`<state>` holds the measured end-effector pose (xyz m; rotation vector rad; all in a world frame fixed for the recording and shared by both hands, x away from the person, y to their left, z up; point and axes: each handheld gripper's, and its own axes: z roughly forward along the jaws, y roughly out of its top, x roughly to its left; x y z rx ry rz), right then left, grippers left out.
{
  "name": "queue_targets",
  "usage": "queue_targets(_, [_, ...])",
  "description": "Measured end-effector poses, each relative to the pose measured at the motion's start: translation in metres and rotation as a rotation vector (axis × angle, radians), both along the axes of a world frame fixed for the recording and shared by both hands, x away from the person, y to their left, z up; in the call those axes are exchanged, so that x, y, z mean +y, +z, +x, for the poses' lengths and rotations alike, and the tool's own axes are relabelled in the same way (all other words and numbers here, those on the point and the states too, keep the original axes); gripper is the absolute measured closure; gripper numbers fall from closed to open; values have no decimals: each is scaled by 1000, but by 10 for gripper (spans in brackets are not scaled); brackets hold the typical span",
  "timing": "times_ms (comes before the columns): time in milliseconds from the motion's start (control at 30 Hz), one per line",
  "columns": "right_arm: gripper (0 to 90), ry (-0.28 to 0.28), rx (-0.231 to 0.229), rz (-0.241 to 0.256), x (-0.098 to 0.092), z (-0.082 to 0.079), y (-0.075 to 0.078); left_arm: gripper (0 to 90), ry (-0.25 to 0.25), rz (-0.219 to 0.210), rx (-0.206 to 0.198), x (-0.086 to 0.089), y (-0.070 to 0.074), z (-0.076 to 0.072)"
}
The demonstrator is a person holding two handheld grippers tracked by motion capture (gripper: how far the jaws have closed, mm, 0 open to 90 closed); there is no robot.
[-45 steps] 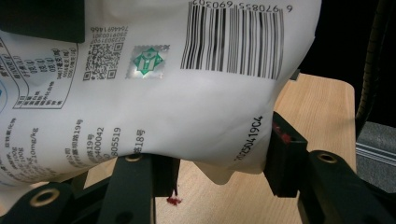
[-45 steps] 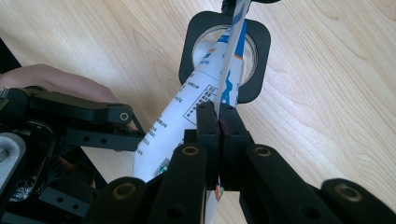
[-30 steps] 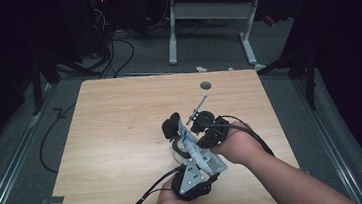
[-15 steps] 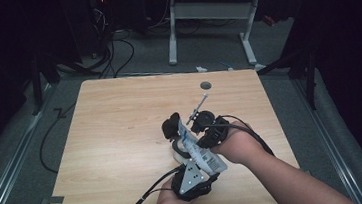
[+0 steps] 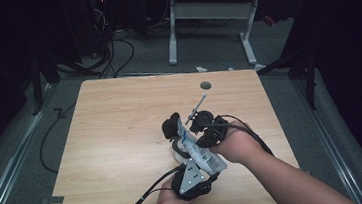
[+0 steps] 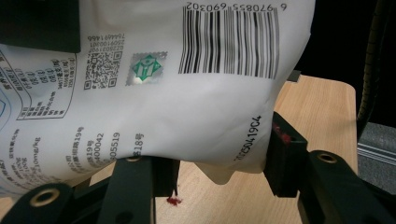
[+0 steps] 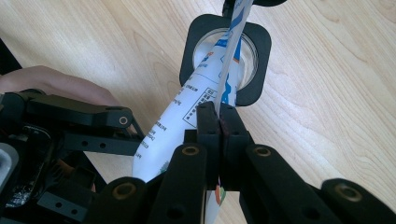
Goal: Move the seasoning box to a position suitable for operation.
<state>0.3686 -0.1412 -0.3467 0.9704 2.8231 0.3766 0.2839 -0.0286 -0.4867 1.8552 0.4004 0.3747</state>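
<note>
Pouches number one: a single white printed pouch [image 5: 200, 153], held between two grippers near the front right part of the one wooden table [image 5: 121, 133]. The left gripper [image 6: 219, 172] has its two black jaws closed around the bulging lower body of the pouch, one jaw at each side, pressing into the soft film. The right gripper [image 7: 218, 122] has its jaws pinched flat together on a thin flattened edge of the same pouch. In the right gripper view the pouch's far end sits inside one round clear container [image 7: 225, 59] ringed by a black squarish collar, which stands on the tabletop; in the high view the container [image 5: 179, 150] lies just beside the grippers, partly covered by them. Writing on the pouch is plentiful in the left gripper view — one barcode [image 6: 229, 42] with the digits 6 970855 690302 printed upside down, one QR code [image 6: 100, 70], one green emblem in a small silver square [image 6: 147, 68], and a stamped code along the seam that looks like 2025041904, though the last characters are unsure. Smaller lines of text are too fine to read. One round hole [image 5: 205, 85] sits near the table's far edge — well apart from the hands.
</note>
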Motion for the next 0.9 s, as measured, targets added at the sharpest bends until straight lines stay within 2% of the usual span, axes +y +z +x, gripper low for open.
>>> queue_targets(900, [892,3,-7,-7,2,4,2,539,6,-6,-2,1,2,4])
